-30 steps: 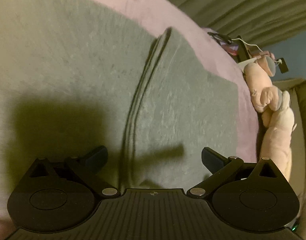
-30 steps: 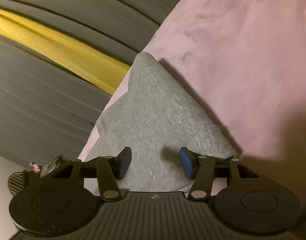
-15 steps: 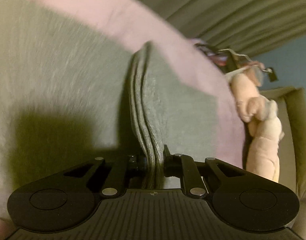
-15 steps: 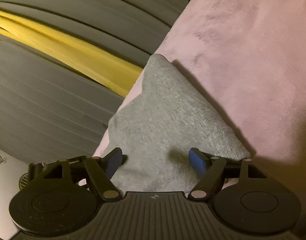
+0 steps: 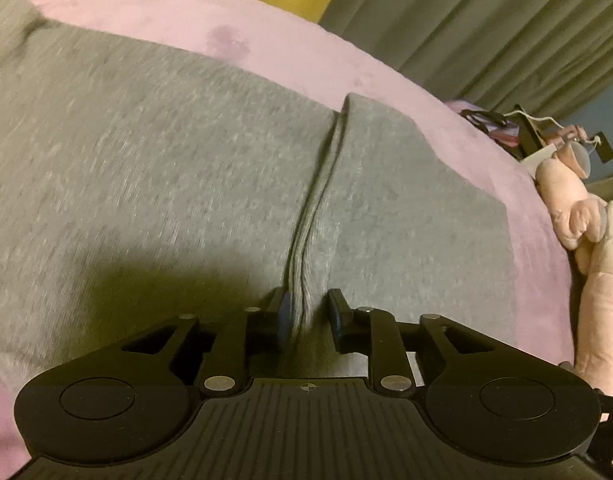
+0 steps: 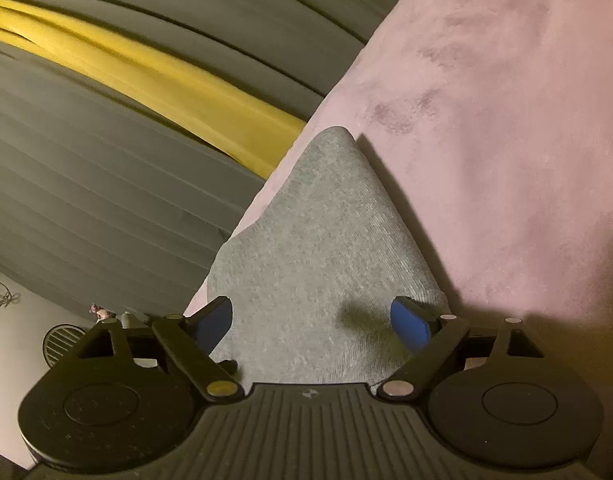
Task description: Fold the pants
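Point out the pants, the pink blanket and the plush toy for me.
pants [image 5: 154,160], left wrist view, on the flat grey cloth left of the fold ridge
blanket [image 6: 506,140], right wrist view, on the bare pink surface right of the pants
plush toy [image 5: 594,280], left wrist view, on its pale pink body at the right edge

The left gripper tilts steeply down over the grey pants, its jaws narrow and opening, a ridge of the cloth between them with a gap at one pad. The right gripper points shallowly down over a corner of the pants, jaws wide and opening, pads clear of the cloth.
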A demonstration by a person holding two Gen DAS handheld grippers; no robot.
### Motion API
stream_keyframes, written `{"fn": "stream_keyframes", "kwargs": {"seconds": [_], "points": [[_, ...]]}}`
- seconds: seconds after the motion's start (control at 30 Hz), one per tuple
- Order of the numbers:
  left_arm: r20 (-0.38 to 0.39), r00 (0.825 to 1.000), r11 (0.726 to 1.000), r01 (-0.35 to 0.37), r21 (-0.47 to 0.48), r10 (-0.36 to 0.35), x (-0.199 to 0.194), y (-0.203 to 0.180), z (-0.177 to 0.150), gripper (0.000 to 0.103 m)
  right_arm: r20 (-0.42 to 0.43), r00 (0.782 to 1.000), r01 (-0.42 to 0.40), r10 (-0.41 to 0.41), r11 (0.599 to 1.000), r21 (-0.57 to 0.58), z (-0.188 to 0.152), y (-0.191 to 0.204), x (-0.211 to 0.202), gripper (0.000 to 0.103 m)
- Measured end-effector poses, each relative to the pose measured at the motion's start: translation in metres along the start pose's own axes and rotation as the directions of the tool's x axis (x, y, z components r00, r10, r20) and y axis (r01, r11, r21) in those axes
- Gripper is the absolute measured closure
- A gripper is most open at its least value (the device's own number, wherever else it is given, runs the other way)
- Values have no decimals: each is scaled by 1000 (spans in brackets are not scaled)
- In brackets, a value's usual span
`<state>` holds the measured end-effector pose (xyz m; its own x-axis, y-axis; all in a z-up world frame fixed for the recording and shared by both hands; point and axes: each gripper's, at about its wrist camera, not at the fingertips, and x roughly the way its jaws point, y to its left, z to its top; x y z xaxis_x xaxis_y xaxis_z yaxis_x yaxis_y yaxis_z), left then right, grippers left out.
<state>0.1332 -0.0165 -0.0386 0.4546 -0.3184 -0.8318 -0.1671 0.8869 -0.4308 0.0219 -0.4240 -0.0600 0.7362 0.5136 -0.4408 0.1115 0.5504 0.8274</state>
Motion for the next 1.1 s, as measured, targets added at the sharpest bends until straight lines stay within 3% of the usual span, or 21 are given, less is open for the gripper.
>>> {"fn": "stream_keyframes", "kwargs": {"seconds": [0.07,0.17,0.33,0.4,0.43,0.5,0.63,0.7,0.8,0.93,1.03,1.1], "points": [[1,1000,1000,23,-19,-23,2,-1,4,58,-2,1000,0,0,1000,19,0,-3,1,16],[8,999,999,31,-29,-31,10,-10,14,46,-6,1000,-2,2,999,35,1,-7,4,15],[-16,1000,999,15,-34,-15,32,-17,29,46,0,1000,-29,29,999,31,0,-9,7,6],[-20,1000,1000,8,-4,-8,37,-26,35,64,5,1000,-30,30,999,20,-1,-8,9,4],[-15,1000,1000,-3,25,3,37,-30,37,87,5,1000,-26,26,1000,14,-2,-7,10,4],[15,1000,997,-7,71,6,33,-38,38,88,6,999,-31,31,999,7,-2,-8,9,4],[155,986,980,33,198,-64,6,-53,24,88,16,999,-48,47,998,35,-3,-12,8,4],[170,986,974,-34,223,-4,3,-54,18,84,31,998,-56,55,997,50,-4,-14,8,4],[185,970,950,-200,238,158,3,-47,9,77,42,998,-49,48,998,31,-5,-11,9,4],[115,989,964,-119,237,94,-12,-34,-7,50,28,999,-16,17,999,-34,-7,-3,11,4],[137,990,977,-55,205,27,-26,-37,-25,45,23,1000,5,-5,1000,-17,-6,0,11,4],[141,990,987,3,162,-26,-36,-34,-35,26,12,1000,17,-18,999,31,-7,5,8,4]]}}
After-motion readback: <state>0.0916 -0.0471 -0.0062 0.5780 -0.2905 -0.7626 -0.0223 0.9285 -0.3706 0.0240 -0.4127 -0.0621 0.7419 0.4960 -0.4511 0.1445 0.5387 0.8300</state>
